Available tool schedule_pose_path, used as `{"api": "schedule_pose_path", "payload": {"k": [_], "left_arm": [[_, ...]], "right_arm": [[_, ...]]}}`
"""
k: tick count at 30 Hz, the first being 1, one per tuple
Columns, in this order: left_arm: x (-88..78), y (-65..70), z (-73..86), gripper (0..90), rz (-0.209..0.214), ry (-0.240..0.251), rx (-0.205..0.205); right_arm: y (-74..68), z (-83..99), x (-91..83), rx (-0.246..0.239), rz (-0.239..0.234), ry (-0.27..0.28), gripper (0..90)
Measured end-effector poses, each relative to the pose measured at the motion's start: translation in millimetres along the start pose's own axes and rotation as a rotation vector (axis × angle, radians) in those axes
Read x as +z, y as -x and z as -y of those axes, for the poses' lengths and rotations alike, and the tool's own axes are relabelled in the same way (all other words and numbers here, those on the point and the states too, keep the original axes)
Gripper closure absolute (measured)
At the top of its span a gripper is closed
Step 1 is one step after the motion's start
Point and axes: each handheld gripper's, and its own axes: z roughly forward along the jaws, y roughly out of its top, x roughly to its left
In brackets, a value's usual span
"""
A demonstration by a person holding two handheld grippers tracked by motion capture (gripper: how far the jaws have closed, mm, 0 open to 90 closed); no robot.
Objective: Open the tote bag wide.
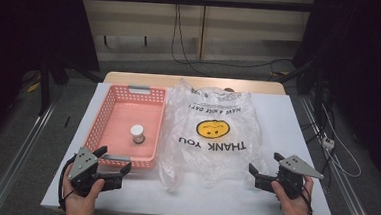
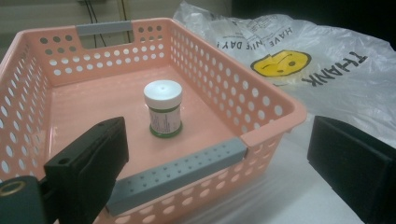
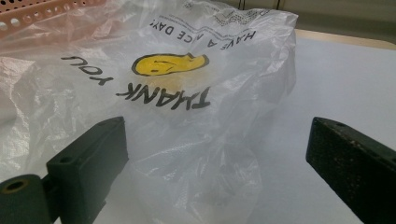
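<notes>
Both the left gripper (image 1: pixel 113 163) and right gripper (image 1: pixel 264 164) gape wide, empty — the thin plastic bag (image 1: pixel 212 134) looks limp and slippery, best pinched at its near edge.

My left gripper (image 1: pixel 113 161) and right gripper (image 1: pixel 264 165) are matte black, each topped by a grey three-cornered plate with small dark screw holes. My jaws are blocky black pads, each with a round hole. Black cables loop at both wrists.
</notes>
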Motion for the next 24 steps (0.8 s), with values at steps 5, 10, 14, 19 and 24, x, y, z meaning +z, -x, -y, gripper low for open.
{"api": "schedule_pose_path", "payload": {"k": [5, 10, 14, 19, 24], "left_arm": [[-1.6, 0.2, 0.4, 5.1, -0.005, 0.002, -0.002], [-3.4, 1.4, 2.1, 5.1, -0.023, -0.005, -0.01], [-5.7, 0.7, 2.5, 5.1, -0.034, -0.004, -0.009], [-4.7, -1.3, 3.0, 5.1, -0.035, -0.006, -0.017], [-4.3, -1.8, 3.6, 5.1, -0.031, -0.007, -0.021]], "right_arm": [[-1.1, -1.3, 1.9, -0.009, -0.017, 0.001, 5.5], [-2.5, -2.5, 4.7, -0.014, -0.041, -0.01, 5.8], [-6.3, -6.2, 10.5, 0.006, -0.034, -0.03, 5.4], [-11.7, -10.1, 13.2, -0.038, -0.059, -0.048, 7.1], [-20.2, -18.5, 15.1, -0.068, -0.106, -0.088, 7.5]]}}
